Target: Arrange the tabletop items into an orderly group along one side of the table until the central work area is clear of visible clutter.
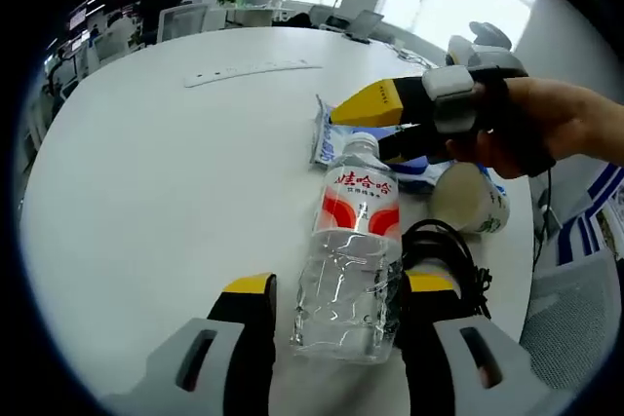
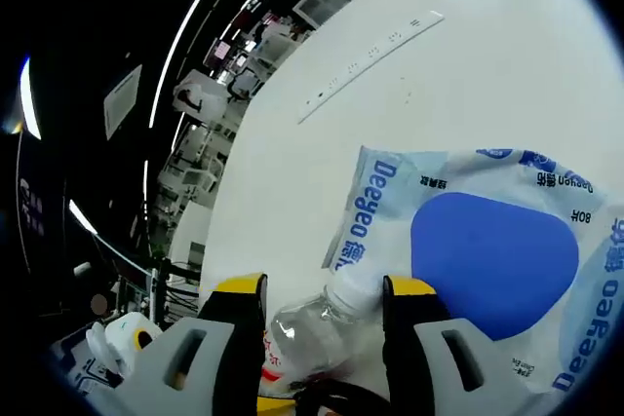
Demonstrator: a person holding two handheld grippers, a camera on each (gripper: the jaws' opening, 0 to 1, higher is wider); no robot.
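A clear water bottle (image 1: 353, 260) is seen lying on the white bench (image 1: 166, 172) at lower centre of the left gripper view, its base set between the spread jaws of the left gripper (image 1: 336, 289); contact cannot be told. In the right gripper view, the bottle's capped neck is framed between the parted jaws of the right gripper (image 2: 317, 291) at the bottom. A blue-and-white wipes packet (image 2: 487, 260) is spread to the right. Beside the bottle, a paper cup (image 1: 470, 199) and a black cable (image 1: 450, 250) are noted.
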